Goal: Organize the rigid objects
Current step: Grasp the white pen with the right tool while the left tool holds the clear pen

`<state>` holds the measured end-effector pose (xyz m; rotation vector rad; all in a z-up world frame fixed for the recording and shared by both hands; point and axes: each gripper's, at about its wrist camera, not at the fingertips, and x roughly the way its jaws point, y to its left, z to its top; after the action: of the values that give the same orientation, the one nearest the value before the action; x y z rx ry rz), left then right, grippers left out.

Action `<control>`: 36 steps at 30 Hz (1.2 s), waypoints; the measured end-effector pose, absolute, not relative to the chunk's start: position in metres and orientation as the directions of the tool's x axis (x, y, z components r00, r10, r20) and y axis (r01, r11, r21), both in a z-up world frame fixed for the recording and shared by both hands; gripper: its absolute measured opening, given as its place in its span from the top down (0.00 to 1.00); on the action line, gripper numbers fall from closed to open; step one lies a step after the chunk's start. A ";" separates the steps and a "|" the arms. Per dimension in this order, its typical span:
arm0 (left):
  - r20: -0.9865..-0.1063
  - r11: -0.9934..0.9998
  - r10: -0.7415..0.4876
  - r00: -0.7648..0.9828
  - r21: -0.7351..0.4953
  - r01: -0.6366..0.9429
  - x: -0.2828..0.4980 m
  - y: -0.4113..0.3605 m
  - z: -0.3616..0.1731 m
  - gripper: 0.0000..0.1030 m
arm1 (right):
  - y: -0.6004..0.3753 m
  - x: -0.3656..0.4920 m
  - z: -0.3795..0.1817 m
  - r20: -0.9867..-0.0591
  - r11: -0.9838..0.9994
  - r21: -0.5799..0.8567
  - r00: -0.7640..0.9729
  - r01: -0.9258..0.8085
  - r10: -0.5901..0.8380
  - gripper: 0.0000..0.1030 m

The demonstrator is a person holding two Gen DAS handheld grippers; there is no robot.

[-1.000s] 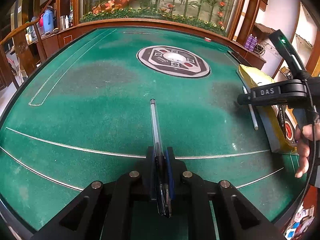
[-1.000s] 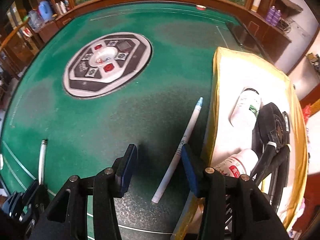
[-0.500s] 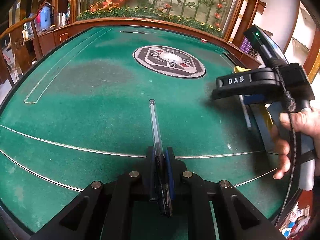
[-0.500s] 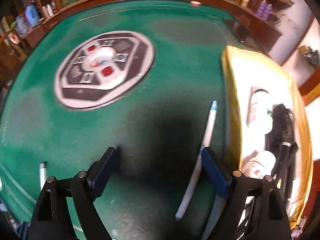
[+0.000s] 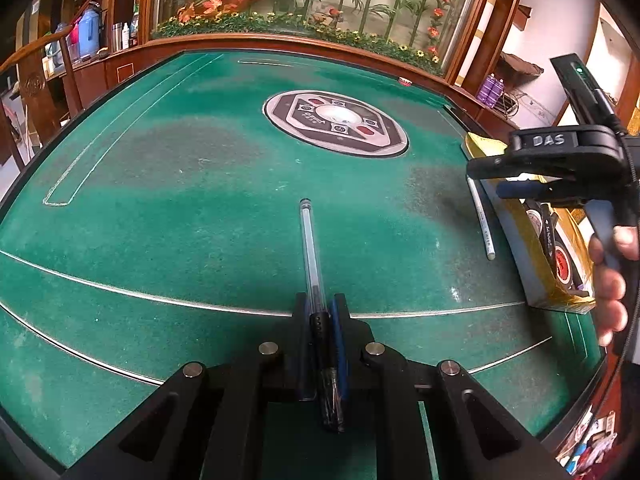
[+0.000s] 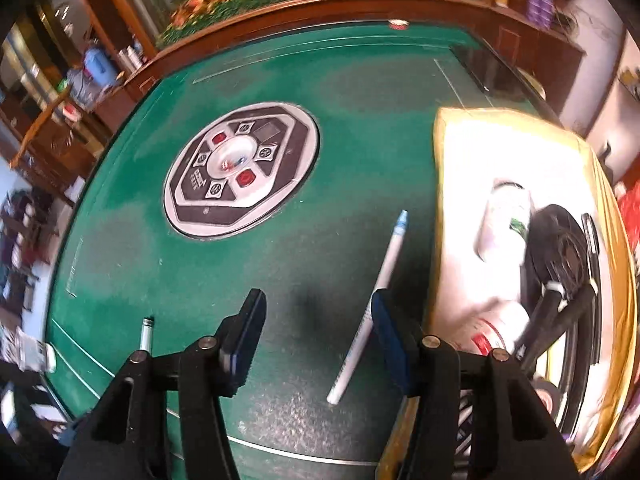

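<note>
My left gripper [image 5: 321, 312] is shut on a clear-barrelled pen [image 5: 310, 240] with a black grip, which points forward over the green felt table [image 5: 180, 200]. Its tip also shows in the right wrist view [image 6: 146, 334]. A white pen with a blue cap [image 6: 376, 284] lies on the felt beside a gold-edged box [image 6: 438, 184]; it also shows in the left wrist view [image 5: 480, 216]. My right gripper [image 6: 318, 334] is open above the felt, its right finger just over the white pen. It shows from the side in the left wrist view [image 5: 552, 156].
The box holds white bottles [image 6: 502, 220] and black items [image 6: 560, 248]. A round control panel [image 6: 240, 172] is set in the middle of the table. A wooden rim [image 5: 280, 42] and planter border the far side.
My right gripper has swung back to the right, nearer the white pen and box, and its jaws stand narrower than half a second ago. The left gripper and its pen have stayed put.
</note>
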<state>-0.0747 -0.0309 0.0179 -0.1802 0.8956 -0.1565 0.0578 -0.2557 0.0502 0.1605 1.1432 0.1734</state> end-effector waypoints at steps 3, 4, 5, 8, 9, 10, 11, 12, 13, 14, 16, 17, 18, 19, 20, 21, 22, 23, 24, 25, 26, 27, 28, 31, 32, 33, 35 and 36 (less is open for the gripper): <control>-0.760 0.973 -0.212 0.615 -0.226 0.057 -0.074 -0.031 0.018 0.88 | -0.260 0.059 0.044 -0.902 0.979 0.201 0.395 0.028 0.173 0.44; -0.760 0.973 -0.210 0.615 -0.223 0.058 -0.074 -0.031 0.018 0.88 | -0.262 0.059 0.043 -0.900 0.974 0.216 0.400 0.063 0.174 0.44; -0.760 0.973 -0.209 0.615 -0.222 0.057 -0.074 -0.031 0.018 0.88 | -0.262 0.058 0.043 -0.896 0.971 0.226 0.407 0.077 0.176 0.41; -0.760 0.974 -0.208 0.616 -0.221 0.057 -0.074 -0.031 0.018 0.88 | -0.251 0.067 0.041 -0.907 0.978 0.174 0.406 0.111 0.115 0.35; -0.760 0.974 -0.208 0.616 -0.220 0.057 -0.073 -0.031 0.018 0.88 | -0.246 0.073 0.036 -0.917 0.981 0.136 0.392 0.137 0.073 0.35; -0.760 0.974 -0.208 0.616 -0.220 0.057 -0.074 -0.031 0.018 0.88 | -0.243 0.077 0.031 -0.926 0.982 0.108 0.375 0.157 0.042 0.35; -0.759 0.973 -0.210 0.616 -0.222 0.057 -0.074 -0.031 0.018 0.88 | -0.239 0.082 0.025 -0.935 0.980 0.079 0.354 0.180 0.011 0.35; -0.759 0.973 -0.212 0.616 -0.225 0.058 -0.074 -0.030 0.018 0.88 | -0.235 0.086 0.022 -0.937 0.977 0.029 0.345 0.213 -0.047 0.33; -0.758 0.972 -0.215 0.616 -0.229 0.058 -0.074 -0.030 0.017 0.88 | -0.232 0.088 0.022 -0.935 0.973 0.019 0.348 0.229 -0.064 0.28; -0.757 0.971 -0.218 0.616 -0.233 0.057 -0.074 -0.029 0.018 0.88 | -0.229 0.090 0.020 -0.936 0.970 0.021 0.347 0.241 -0.066 0.26; -0.756 0.970 -0.222 0.615 -0.236 0.059 -0.075 -0.028 0.018 0.88 | -0.222 0.095 0.011 -0.938 0.967 -0.014 0.331 0.253 -0.100 0.25; -0.756 0.970 -0.222 0.615 -0.236 0.061 -0.075 -0.028 0.018 0.88 | -0.219 0.095 0.011 -0.935 0.969 -0.015 0.340 0.247 -0.101 0.24; -0.756 0.970 -0.222 0.615 -0.234 0.062 -0.075 -0.029 0.018 0.88 | -0.215 0.094 0.010 -0.934 0.976 -0.001 0.348 0.219 -0.079 0.23; -0.756 0.971 -0.222 0.615 -0.232 0.065 -0.075 -0.029 0.017 0.88 | -0.213 0.093 0.009 -0.933 0.980 0.005 0.353 0.198 -0.066 0.22; -0.756 0.971 -0.222 0.615 -0.231 0.067 -0.076 -0.030 0.017 0.88 | -0.211 0.091 0.010 -0.931 0.984 0.024 0.361 0.174 -0.041 0.22; -0.757 0.971 -0.221 0.615 -0.229 0.067 -0.076 -0.030 0.017 0.88 | -0.209 0.088 0.011 -0.932 0.990 0.043 0.363 0.136 -0.009 0.22; -0.757 0.971 -0.222 0.615 -0.230 0.067 -0.076 -0.030 0.018 0.88 | -0.208 0.087 0.013 -0.929 0.992 0.068 0.369 0.108 0.023 0.23; -0.757 0.971 -0.222 0.615 -0.231 0.066 -0.076 -0.030 0.018 0.88 | -0.209 0.085 0.014 -0.925 0.993 0.083 0.377 0.081 0.047 0.28; -0.757 0.971 -0.222 0.614 -0.232 0.066 -0.076 -0.030 0.018 0.88 | -0.211 0.082 0.016 -0.921 0.995 0.086 0.383 0.041 0.064 0.44; -0.757 0.970 -0.223 0.614 -0.232 0.065 -0.076 -0.030 0.018 0.88 | -0.213 0.080 0.018 -0.918 0.996 0.087 0.390 0.017 0.074 0.58; -0.758 0.971 -0.221 0.614 -0.231 0.065 -0.075 -0.030 0.018 0.88 | -0.218 0.079 0.018 -0.916 0.994 0.108 0.388 -0.001 0.100 0.69; -0.759 0.972 -0.218 0.614 -0.227 0.064 -0.075 -0.031 0.018 0.88 | -0.226 0.077 0.019 -0.914 0.993 0.120 0.390 -0.014 0.116 0.77; -0.760 0.973 -0.212 0.614 -0.220 0.063 -0.075 -0.032 0.018 0.88 | -0.231 0.075 0.020 -0.912 0.991 0.136 0.389 -0.021 0.133 0.82; -0.764 0.978 -0.193 0.615 -0.197 0.063 -0.075 -0.036 0.019 0.88 | -0.245 0.075 0.019 -0.905 0.983 0.182 0.386 -0.025 0.178 0.95; -0.766 0.980 -0.188 0.615 -0.190 0.062 -0.075 -0.037 0.019 0.88 | -0.246 0.074 0.019 -0.901 0.980 0.193 0.387 -0.041 0.194 0.95; -0.767 0.981 -0.182 0.616 -0.183 0.062 -0.075 -0.038 0.019 0.88 | -0.241 0.071 0.019 -0.897 0.978 0.195 0.391 -0.070 0.206 0.93; -0.768 0.983 -0.174 0.616 -0.171 0.065 -0.075 -0.039 0.019 0.88 | -0.239 0.067 0.018 -0.888 0.973 0.209 0.399 -0.096 0.230 0.93; -0.766 0.981 -0.182 0.617 -0.181 0.065 -0.076 -0.037 0.019 0.88 | -0.237 0.065 0.017 -0.877 0.960 0.254 0.391 -0.114 0.278 0.93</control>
<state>-0.0757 -0.0374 0.0187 -0.1402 0.8955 -0.1433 0.0646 -0.2374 0.0167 0.1621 1.1435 0.2503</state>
